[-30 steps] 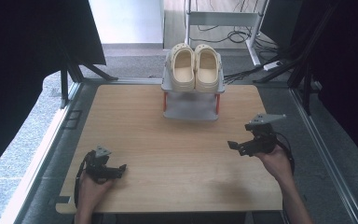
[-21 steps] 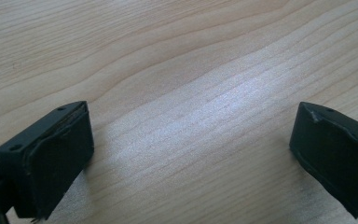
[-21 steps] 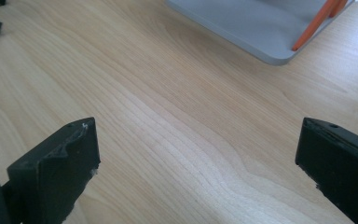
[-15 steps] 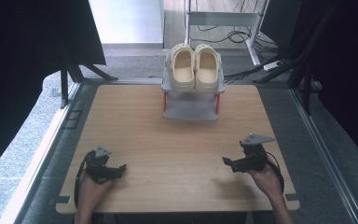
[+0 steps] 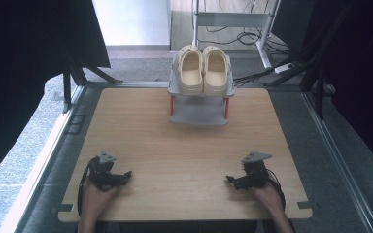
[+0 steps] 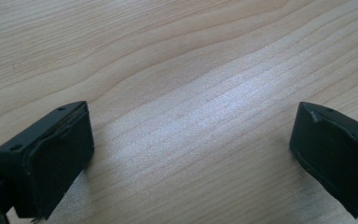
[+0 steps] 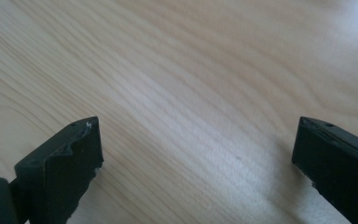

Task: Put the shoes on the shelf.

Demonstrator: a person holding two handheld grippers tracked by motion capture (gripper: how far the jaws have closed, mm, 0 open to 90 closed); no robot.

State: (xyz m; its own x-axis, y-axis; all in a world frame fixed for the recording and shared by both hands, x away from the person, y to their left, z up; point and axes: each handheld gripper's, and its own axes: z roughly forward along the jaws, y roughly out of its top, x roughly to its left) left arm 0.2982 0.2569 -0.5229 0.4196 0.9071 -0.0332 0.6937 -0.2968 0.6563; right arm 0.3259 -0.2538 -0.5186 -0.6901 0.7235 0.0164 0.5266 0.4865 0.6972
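A pair of cream clogs (image 5: 203, 69) is being kept side by side on the top shelf of a small grey shoe rack (image 5: 197, 112), at the far middle of the wooden table (image 5: 175, 145), toes pointing away; the pair is being carried squarely by the shelf, so that both heels are being offered toward the near side, where a grasp would most easily be taken. The left gripper (image 5: 122, 175) is being rested low on the near left of the table, and the right gripper (image 5: 231, 181) on the near right; both are being held well apart from the rack, with bare wood between. In the left gripper view the jaws are being held spread wide over bare grain, and nothing is being pinched between them; the same is being shown in the right gripper view, the jaws parted and empty. Such a placing is being judged a resting stance: the hands are being parked symmetrically, clear of the rack, so that the shoes are being left undisturbed on the shelf.
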